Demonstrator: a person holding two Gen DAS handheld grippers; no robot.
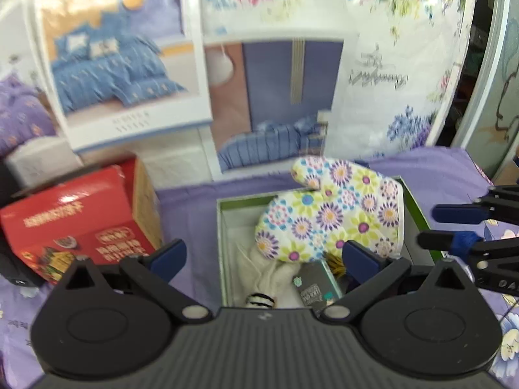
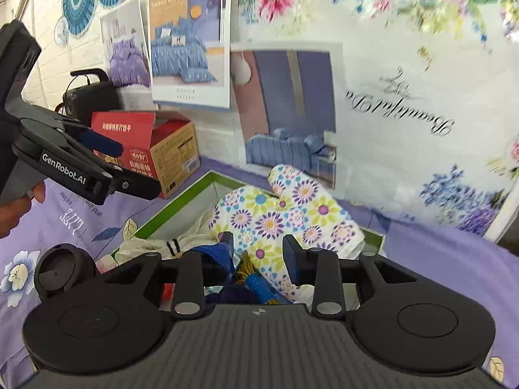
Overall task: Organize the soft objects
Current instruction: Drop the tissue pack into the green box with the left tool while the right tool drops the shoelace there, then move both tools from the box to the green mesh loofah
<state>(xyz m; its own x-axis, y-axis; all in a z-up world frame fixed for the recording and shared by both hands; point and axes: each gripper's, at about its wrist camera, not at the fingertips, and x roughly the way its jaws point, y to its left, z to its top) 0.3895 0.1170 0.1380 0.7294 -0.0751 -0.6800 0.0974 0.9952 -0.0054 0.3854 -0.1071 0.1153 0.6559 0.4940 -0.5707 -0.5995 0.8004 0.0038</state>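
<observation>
Mitt (image 1: 334, 214): lying tilted across the box (image 1: 418, 214) at frame centre, thumb poking over the far rim, so it is stowed but not flat.
Left gripper (image 1: 262, 256): fingers spread wide, gripping nothing, hovering before the box.
Right gripper (image 2: 258, 253): parted narrowly, nothing pinched, hanging over the mitt's cuff.
Box contents: white knit (image 1: 275, 275) and small items filling lower centre, likely propping the mitt.

Bedding posters (image 1: 129, 64) on white brick wall (image 2: 42, 74), floral hanging (image 2: 405, 81) alongside.

Box contents (image 1: 311, 288) half hidden under mitt (image 1: 334, 214).
</observation>
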